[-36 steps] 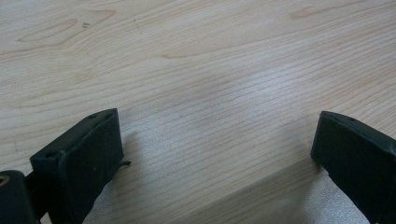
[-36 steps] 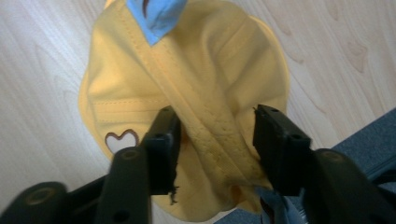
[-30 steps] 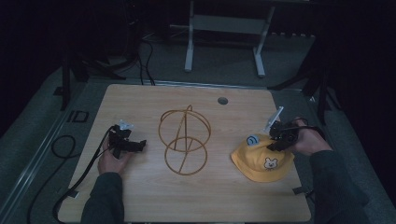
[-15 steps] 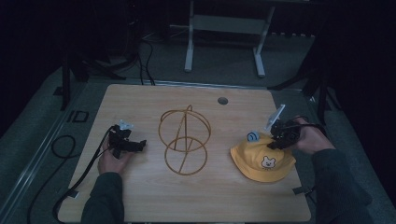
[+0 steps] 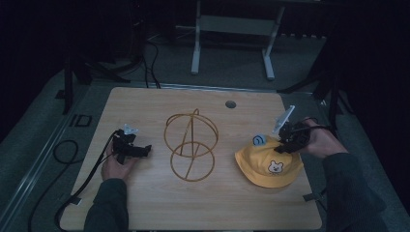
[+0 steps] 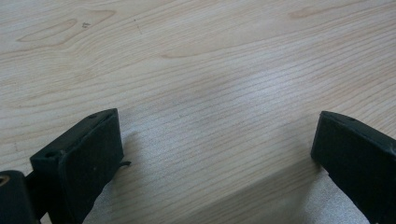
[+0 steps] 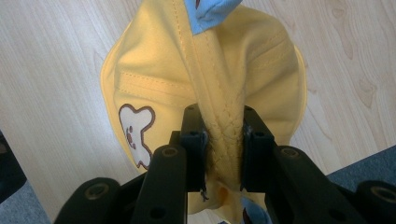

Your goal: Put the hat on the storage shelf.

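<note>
The yellow hat (image 7: pixel 205 88) lies at the table's (image 5: pixel 145 203) right side, its brim pinched in the right gripper (image 7: pixel 223 140), whose jaws have just been closing on the fabric. The left gripper (image 6: pixel 210 158) rests wide open over bare wood, left of the wire frame (image 5: pixel 191 145).

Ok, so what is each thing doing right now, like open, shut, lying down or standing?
yellow hat: lying on the table, brim pinched into a fold.
right tool: shut on the hat's brim.
left tool: open, nothing between its jaws.
wire stand: upright, untouched, mid-table.
</note>
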